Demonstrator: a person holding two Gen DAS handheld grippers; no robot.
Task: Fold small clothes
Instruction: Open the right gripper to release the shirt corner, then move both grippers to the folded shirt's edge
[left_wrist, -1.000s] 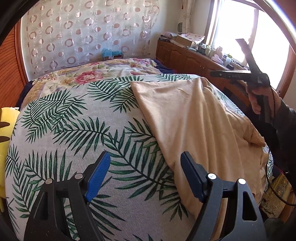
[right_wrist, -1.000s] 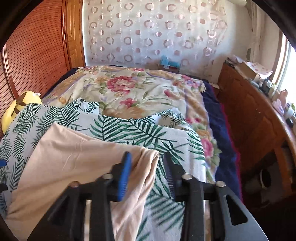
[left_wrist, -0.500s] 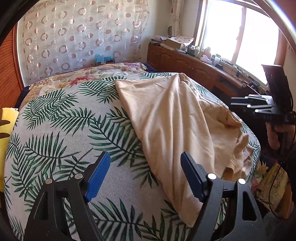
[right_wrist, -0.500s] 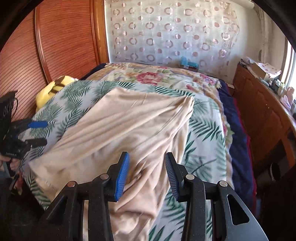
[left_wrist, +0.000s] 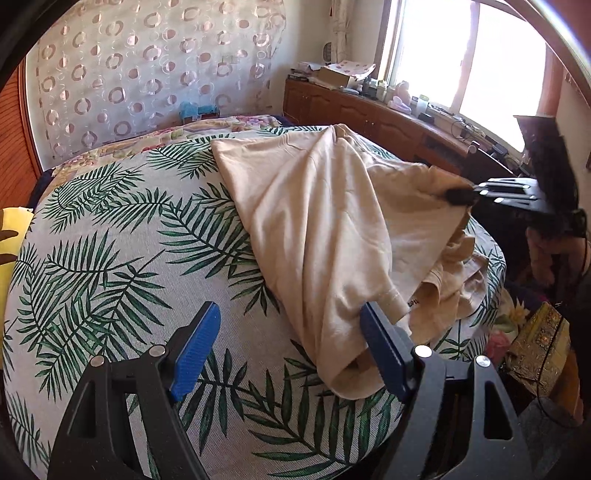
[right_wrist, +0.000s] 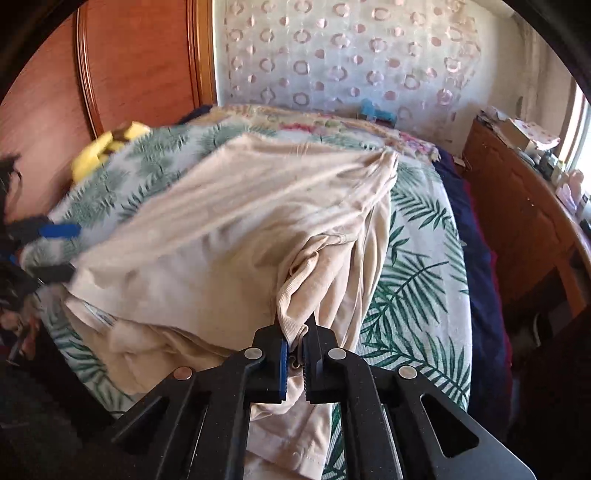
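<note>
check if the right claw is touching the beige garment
Touching. In the right wrist view the right claw is shut on a ribbed edge of the beige garment, fabric pinched between its pads.

Black claw (left_wrist: 288, 347) frames, blue pads (left_wrist: 194, 350), silver screws (left_wrist: 423, 350)

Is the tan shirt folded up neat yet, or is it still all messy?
Still messy. The tan shirt lies rumpled and bunched on the leafy bedspread, with no neat fold. The right gripper pinches one edge.
</note>
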